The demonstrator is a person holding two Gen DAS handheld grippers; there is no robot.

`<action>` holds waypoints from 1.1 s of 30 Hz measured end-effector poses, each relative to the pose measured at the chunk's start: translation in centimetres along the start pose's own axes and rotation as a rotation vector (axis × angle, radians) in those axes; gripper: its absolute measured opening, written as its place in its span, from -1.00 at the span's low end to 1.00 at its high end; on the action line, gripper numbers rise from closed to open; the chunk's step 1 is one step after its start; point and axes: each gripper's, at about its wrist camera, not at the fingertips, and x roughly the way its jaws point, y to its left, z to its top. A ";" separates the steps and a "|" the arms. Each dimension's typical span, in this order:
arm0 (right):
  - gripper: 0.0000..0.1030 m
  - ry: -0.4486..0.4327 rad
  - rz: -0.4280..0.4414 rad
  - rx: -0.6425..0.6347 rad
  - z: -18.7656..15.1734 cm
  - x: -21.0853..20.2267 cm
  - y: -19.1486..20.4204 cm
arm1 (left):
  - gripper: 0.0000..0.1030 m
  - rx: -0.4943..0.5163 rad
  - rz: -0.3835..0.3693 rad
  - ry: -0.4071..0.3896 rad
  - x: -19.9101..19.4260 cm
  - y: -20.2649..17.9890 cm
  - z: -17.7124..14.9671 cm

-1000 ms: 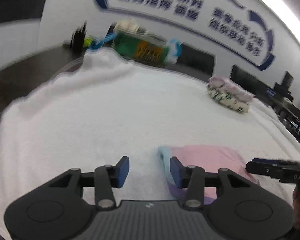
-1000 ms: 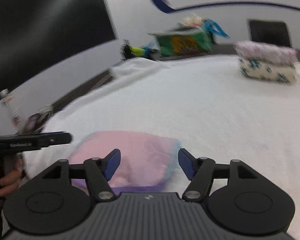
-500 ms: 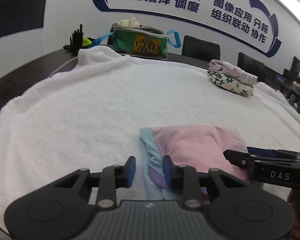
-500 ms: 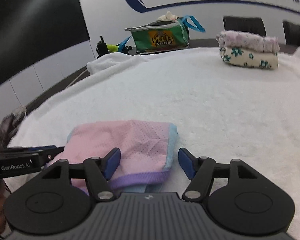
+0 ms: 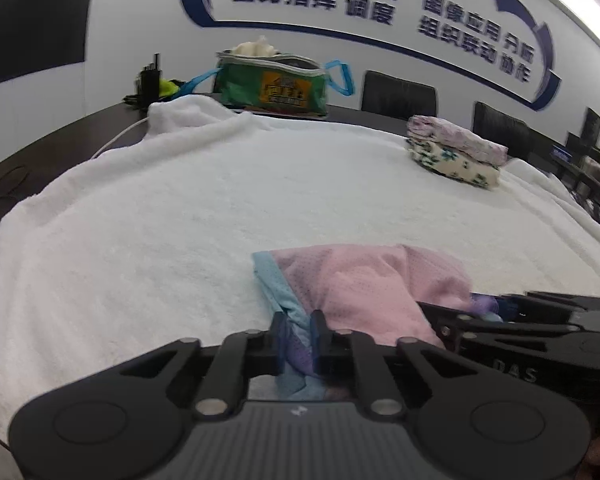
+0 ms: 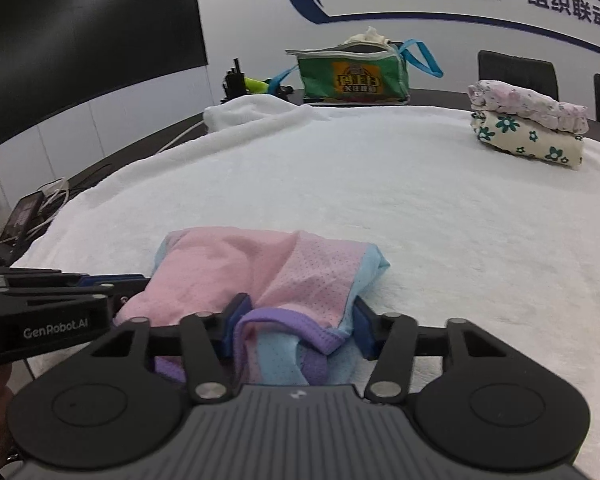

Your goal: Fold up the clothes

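A pink mesh garment point(image 5: 360, 280) with light-blue and purple hems lies on the white towel point(image 5: 180, 220) close to both grippers. My left gripper point(image 5: 298, 334) is closing, its pads pinching the blue and purple hem at the garment's left corner. In the right wrist view the garment point(image 6: 240, 256) is bunched into a ridge. My right gripper point(image 6: 298, 324) is closing too. The purple hem sits loosely between its fingers and is not squeezed. Each gripper shows in the other's view: the right gripper point(image 5: 520, 320) and the left gripper point(image 6: 60, 288).
A stack of folded floral clothes point(image 6: 528, 124) sits far right on the towel point(image 6: 380, 184). A green bag point(image 6: 352, 72) stands at the table's far end, with black chairs point(image 6: 516, 72) behind. Cables and a device point(image 6: 24, 212) lie off the towel's left edge.
Both grippers slid forward over the garment's near edge. The left jaws narrowed onto the blue hem. The right jaws narrowed around the purple hem, and the cloth bunched up.
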 end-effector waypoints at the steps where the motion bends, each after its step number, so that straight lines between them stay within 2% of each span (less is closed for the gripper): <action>1: -0.31 0.001 0.012 -0.005 0.0 -0.1 0.2 | -0.87 0.011 0.002 -0.004 -0.1 -0.2 -0.1; 5: -0.62 -0.002 0.016 -0.047 0.0 -0.3 1.3 | -0.91 0.015 -0.015 -0.017 -0.7 -0.5 -0.5; 8: -0.71 -0.011 0.013 -0.075 0.0 -0.7 1.9 | -0.98 0.002 -0.047 -0.046 -1.3 -0.1 -0.3; 12: -0.73 -0.055 0.040 -0.063 0.6 -2.1 1.9 | -0.98 0.013 -0.070 -0.097 -2.4 -0.2 0.6; 18: -0.74 -0.133 0.050 -0.074 2.7 -4.5 1.5 | -0.98 0.069 -0.119 -0.192 -4.0 -1.7 3.8; 24: -0.74 -0.236 0.007 -0.073 5.9 -7.7 -1.0 | -0.98 0.108 -0.183 -0.281 -4.6 -3.9 8.3; 33: -0.74 -0.365 -0.067 -0.120 11.4 -10.4 -4.1 | -0.98 0.093 -0.224 -0.343 -3.3 -5.7 14.1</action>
